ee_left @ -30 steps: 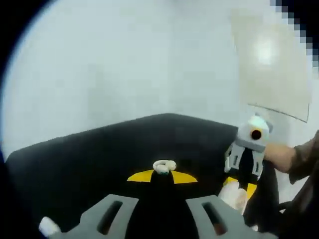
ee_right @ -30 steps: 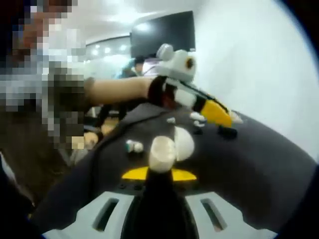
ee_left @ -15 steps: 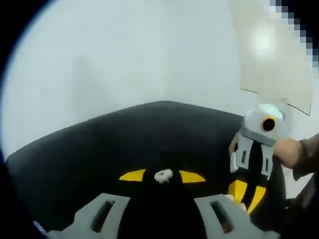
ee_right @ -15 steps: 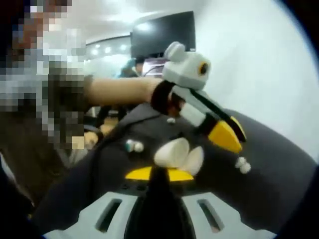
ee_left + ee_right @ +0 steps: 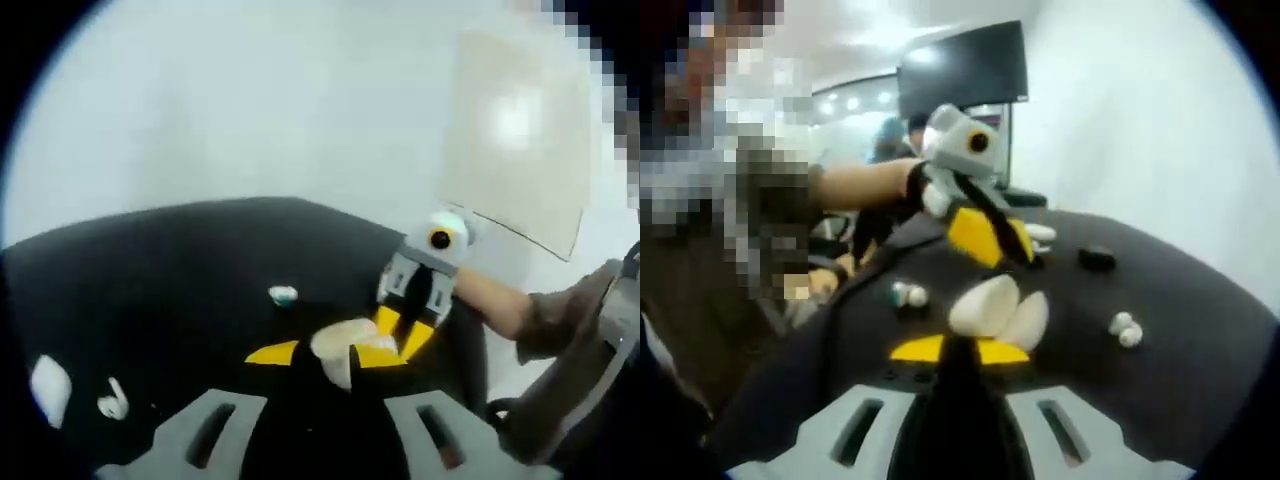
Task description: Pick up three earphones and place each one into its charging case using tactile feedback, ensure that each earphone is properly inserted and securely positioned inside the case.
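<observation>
1. Your right claw (image 5: 958,350) was clamped on the open white case (image 5: 997,310), held above the black table (image 5: 1180,370).
2. Your left claw (image 5: 990,240) hovered just behind the case; whether its jaws were apart or together could not be told.
3. One earphone (image 5: 1125,330) lay on the table to the case's right, another (image 5: 908,294) to its left.
</observation>
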### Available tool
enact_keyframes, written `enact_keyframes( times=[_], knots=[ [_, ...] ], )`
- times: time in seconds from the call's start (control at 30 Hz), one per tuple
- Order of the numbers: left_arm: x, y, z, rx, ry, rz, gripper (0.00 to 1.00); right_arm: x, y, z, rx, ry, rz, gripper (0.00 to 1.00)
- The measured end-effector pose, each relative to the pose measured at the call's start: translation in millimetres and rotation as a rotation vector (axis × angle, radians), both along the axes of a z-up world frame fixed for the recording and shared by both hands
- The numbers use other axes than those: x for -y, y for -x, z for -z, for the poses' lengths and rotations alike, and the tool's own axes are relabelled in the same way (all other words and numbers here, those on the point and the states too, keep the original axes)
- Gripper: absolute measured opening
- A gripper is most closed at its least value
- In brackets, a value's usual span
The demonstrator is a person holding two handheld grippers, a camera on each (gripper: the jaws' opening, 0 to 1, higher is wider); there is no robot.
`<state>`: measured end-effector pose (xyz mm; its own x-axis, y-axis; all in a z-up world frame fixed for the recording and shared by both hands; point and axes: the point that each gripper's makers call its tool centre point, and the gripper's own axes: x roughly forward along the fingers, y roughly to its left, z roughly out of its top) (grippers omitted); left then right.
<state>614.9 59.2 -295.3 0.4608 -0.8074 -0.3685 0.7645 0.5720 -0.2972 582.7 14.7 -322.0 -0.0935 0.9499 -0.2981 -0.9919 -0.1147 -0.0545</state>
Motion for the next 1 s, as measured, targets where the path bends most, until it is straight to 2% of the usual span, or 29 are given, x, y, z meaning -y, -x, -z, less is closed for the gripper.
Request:
enact_keyframes(
  times=[0.07, 0.17, 0.37, 0.5, 0.6, 0.8, 0.9, 1.0],
  knots=[
    [1.1, -3.9, 7.7, -0.018, -0.019, 0.0, 0.19, 0.2, -0.4, 0.0, 0.005, -0.001, 0.003, 0.14],
    [3.9, -8.6, 6.9, -0.052, 0.025, 0.001, 0.16, 0.9, -2.4, -0.2, 0.012, -0.002, 0.006, 0.15],
    [4.4, -0.1, 8.2, -0.049, 0.028, 0.022, 0.15, 1.1, -8.0, -0.3, -0.007, 0.0, 0.03, 0.2],
    [5.7, 5.0, 7.9, -0.002, 0.011, 0.022, 0.16, 1.0, -8.8, -0.3, -0.024, 0.002, 0.035, 0.2],
    [5.6, 6.7, 7.1, 0.051, -0.031, 0.017, 0.16, 1.0, -9.0, -0.8, -0.048, 0.003, 0.043, 0.2],
    [5.7, 16.3, 7.9, 0.173, -0.124, -0.017, 0.15, 0.5, -7.8, -5.0, -0.158, -0.001, 0.051, 0.26],
    [7.2, 24.3, 10.3, 0.2, -0.145, -0.024, 0.15, 0.5, -9.0, -10.0, -0.209, -0.023, 0.068, 0.26],
    [9.0, 27.5, 9.7, 0.222, -0.138, -0.04, 0.13, -0.3, -12.7, -16.0, -0.303, -0.047, 0.103, 0.26]
  ],
)
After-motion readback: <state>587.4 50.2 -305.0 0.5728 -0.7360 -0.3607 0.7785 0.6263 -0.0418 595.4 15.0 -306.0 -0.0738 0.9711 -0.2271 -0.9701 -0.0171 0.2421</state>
